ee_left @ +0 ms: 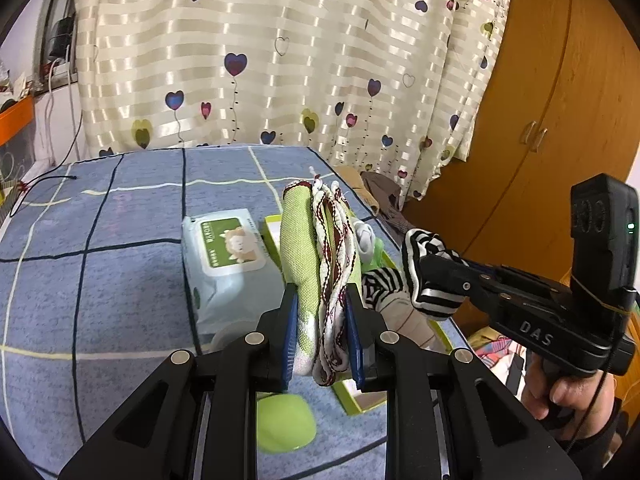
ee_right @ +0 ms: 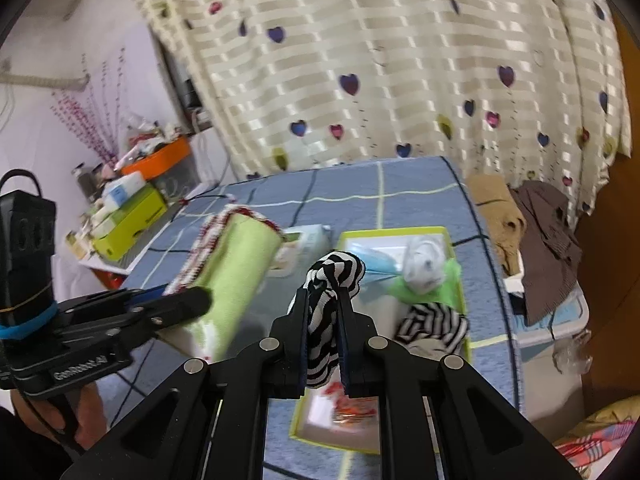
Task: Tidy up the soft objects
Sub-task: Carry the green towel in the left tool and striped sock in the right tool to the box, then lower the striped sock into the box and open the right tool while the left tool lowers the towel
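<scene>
My left gripper (ee_left: 322, 320) is shut on a folded green cloth with red-and-white trim (ee_left: 312, 248), held upright above the blue bed cover; it also shows in the right wrist view (ee_right: 236, 268). My right gripper (ee_right: 324, 312) is shut on a black-and-white striped sock (ee_right: 326, 300), which the left wrist view shows too (ee_left: 424, 276). Below lies a yellow-green box (ee_right: 460, 280) holding a white rolled sock (ee_right: 424, 264), a light green item and another striped sock (ee_right: 436, 324).
A wet-wipes pack (ee_left: 224, 256) lies on the blue checked bed cover (ee_left: 100, 280) left of the box. A green lid (ee_left: 284, 424) lies under my left gripper. Brown clothes (ee_right: 544, 232) hang off the bed's right edge. A wooden wardrobe (ee_left: 560, 100) stands right; curtain behind.
</scene>
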Action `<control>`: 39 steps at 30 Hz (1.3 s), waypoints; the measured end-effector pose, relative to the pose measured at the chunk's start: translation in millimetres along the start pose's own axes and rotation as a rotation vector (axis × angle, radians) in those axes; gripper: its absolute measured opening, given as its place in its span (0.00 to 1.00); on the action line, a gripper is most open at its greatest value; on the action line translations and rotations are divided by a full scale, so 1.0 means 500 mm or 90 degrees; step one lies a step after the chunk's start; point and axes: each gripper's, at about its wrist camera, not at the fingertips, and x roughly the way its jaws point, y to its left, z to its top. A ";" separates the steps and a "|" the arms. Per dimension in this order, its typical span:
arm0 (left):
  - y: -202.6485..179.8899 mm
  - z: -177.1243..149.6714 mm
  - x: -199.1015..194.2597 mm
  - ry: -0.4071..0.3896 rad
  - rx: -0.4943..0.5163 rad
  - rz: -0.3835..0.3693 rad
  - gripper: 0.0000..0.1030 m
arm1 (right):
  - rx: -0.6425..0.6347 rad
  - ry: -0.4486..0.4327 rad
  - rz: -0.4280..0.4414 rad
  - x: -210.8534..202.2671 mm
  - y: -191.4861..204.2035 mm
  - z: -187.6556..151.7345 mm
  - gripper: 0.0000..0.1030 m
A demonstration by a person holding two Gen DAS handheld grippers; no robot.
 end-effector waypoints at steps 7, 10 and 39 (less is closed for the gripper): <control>-0.016 0.000 0.048 0.030 0.003 -0.009 0.22 | 0.023 0.031 -0.007 0.048 -0.053 -0.009 0.11; -0.019 -0.002 0.060 0.039 0.003 -0.010 0.22 | 0.034 0.055 -0.008 0.085 -0.076 -0.018 0.11; -0.034 0.008 0.144 0.080 -0.010 -0.015 0.22 | 0.059 0.051 -0.029 0.115 -0.151 0.003 0.46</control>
